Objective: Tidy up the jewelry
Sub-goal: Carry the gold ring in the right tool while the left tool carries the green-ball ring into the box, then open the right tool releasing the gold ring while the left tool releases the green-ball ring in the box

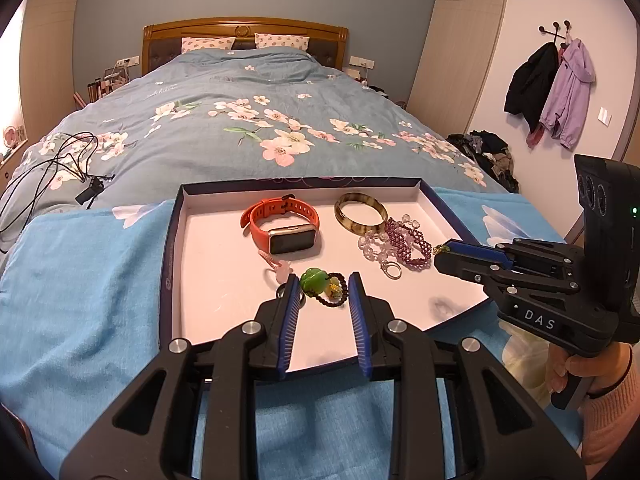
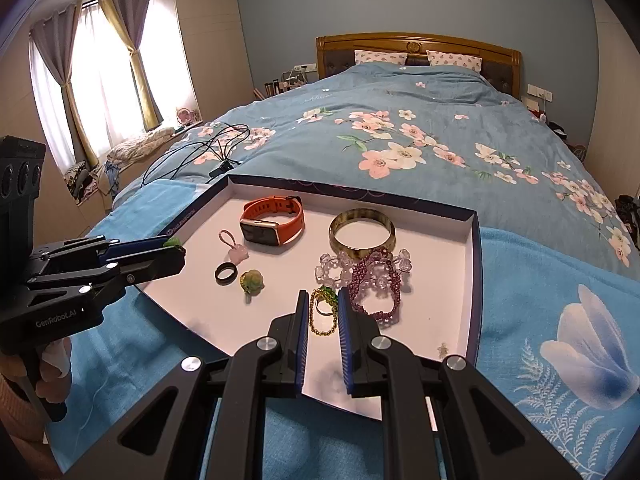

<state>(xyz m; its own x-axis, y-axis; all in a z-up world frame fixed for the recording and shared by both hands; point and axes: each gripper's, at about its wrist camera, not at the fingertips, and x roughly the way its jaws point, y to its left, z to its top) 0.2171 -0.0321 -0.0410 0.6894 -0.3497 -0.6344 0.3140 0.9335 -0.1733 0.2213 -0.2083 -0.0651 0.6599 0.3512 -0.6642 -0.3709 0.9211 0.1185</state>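
While the shallow white box lid with a dark blue rim (image 1: 176, 240) lay on a light blue blanket (image 1: 80, 280) at the foot of the bed (image 1: 224, 128), both tools hung over its near half. The left hand-held gripper (image 1: 323, 280) was clamped on a dark beaded bracelet with a round green stone (image 1: 314, 280), held just above the lid's floor near its near-left part. The right hand-held gripper (image 2: 323, 300) had its jaws nearly together, pinching a thin gold bead chain with a green bit (image 2: 322, 308), which drooped above the lid's near-right part.

Inside the lid, an orange-strapped smartwatch with a rectangular face (image 1: 280, 224) rested toward the far wall. A mottled brown bangle (image 1: 360, 212) lay beside it, closer to the lid's far-right corner. Against the bangle sat a clear crystal bead bracelet (image 1: 374, 246) tangled with a purple bead bracelet (image 1: 412, 246), and a small silver ring (image 1: 393, 270) lay at their near edge. Toward the lid's left side lay a pink loop charm (image 2: 232, 248), a plain black ring (image 2: 226, 273) and a small yellow-green piece (image 2: 252, 280), close together.
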